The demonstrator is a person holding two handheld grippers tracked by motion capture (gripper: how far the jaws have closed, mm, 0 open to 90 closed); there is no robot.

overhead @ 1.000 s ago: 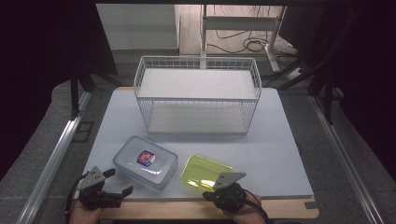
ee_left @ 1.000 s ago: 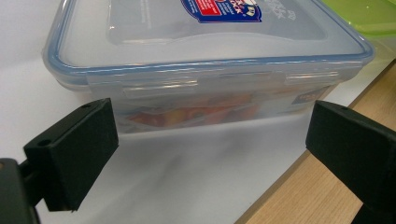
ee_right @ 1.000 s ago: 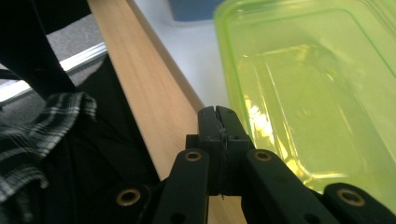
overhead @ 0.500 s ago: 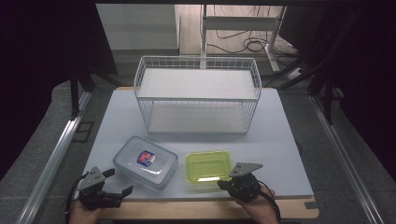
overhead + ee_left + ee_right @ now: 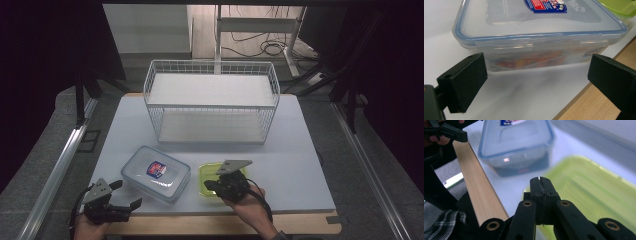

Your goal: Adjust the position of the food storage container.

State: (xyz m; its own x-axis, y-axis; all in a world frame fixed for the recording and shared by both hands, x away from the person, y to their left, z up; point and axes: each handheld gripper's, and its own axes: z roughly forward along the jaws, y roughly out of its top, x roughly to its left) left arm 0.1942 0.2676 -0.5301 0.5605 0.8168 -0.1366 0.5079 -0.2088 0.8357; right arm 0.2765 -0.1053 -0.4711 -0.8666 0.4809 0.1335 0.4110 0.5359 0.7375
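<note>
A clear lidded container (image 5: 156, 174) with a blue seal and a red-and-blue label lies at the near left of the table. My left gripper (image 5: 125, 194) is open just in front of it. In the left gripper view its jaws stand wide on either side of the container's (image 5: 541, 37) near wall without touching it. A lime-green open container (image 5: 212, 172) lies to the right. My right gripper (image 5: 209, 186) is shut, its tips (image 5: 540, 180) over the green container's (image 5: 594, 195) near left corner. I cannot tell whether they pinch the rim.
A white wire basket (image 5: 210, 106) with a shelf stands at the back middle of the pale table (image 5: 300, 165). A wooden strip (image 5: 225, 222) runs along the table's near edge. Dark floor and metal rails flank both sides.
My right gripper swung right, then moved back left and forward over the green container. That container turned from slanted to square with the table edge. The left gripper kept still.
</note>
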